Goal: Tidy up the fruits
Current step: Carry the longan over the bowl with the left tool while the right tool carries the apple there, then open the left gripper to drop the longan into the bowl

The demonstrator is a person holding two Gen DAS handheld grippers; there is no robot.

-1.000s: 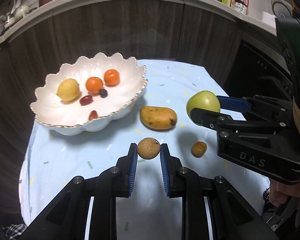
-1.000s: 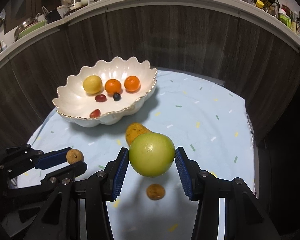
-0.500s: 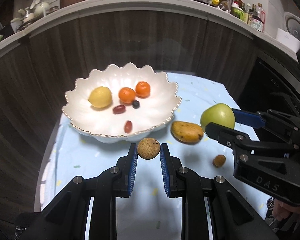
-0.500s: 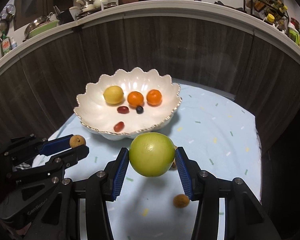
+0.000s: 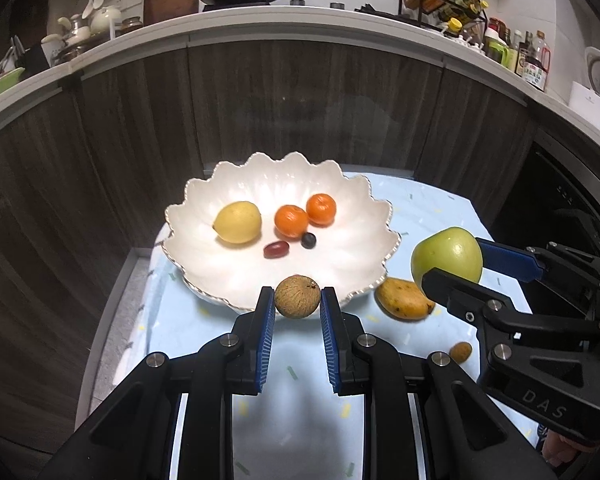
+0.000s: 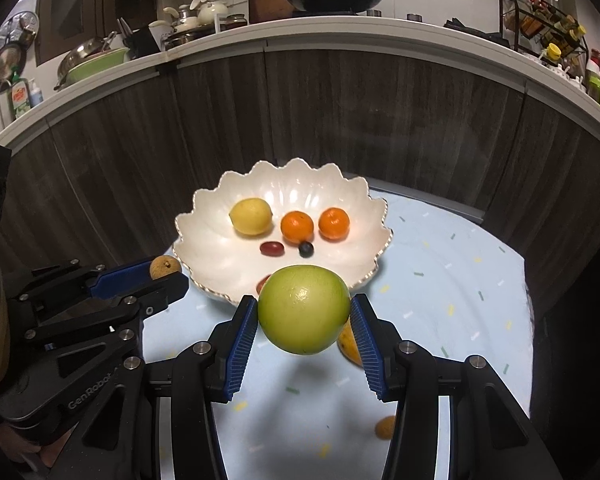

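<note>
My left gripper (image 5: 297,306) is shut on a small brown round fruit (image 5: 297,296) and holds it in the air at the near rim of the white scalloped bowl (image 5: 352,216). My right gripper (image 6: 304,316) is shut on a green apple (image 6: 304,308), held above the cloth near the bowl (image 6: 204,236). The bowl holds a lemon (image 5: 237,222), two oranges (image 5: 291,221), a red fruit (image 5: 276,249) and a dark berry (image 5: 308,240). A mango (image 5: 404,298) and a small brown fruit (image 5: 461,352) lie on the cloth to the right.
A light blue cloth (image 6: 452,264) covers the small table. Dark wood cabinet fronts (image 6: 380,120) stand right behind it, under a white counter crowded with pans and bottles. The table's left edge (image 5: 112,312) drops off beside the bowl.
Both grippers have risen and moved toward the bowl with their fruits. The bowl has shifted toward the middle of both views.
</note>
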